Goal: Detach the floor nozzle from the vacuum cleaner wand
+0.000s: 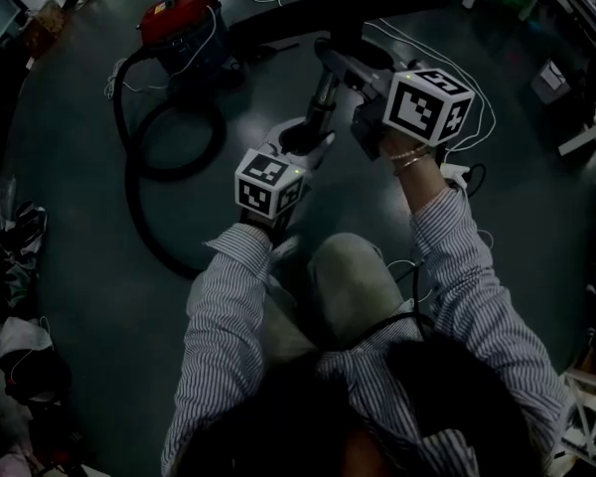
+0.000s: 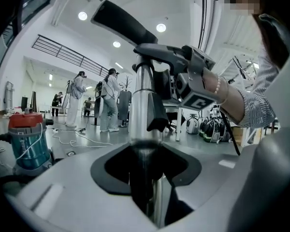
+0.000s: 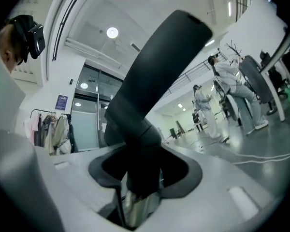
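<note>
Looks like the chrome wand point(image 1: 323, 99) is being clamped low down by the left gripper point(image 1: 300, 145), with the jaws closed on the tube, probably as an anchor. The floor nozzle point(image 1: 338, 13), at 12 o'clock off the wand's end, is being gripped by its black neck in the right gripper point(image 1: 340, 68), likely for pulling free.

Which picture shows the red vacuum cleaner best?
The head view: the whole red vacuum cleaner sits on the floor, with its black hose looping away from it. The left gripper view catches it too, but small and low at the left edge. The right gripper view doesn't show it.
</note>
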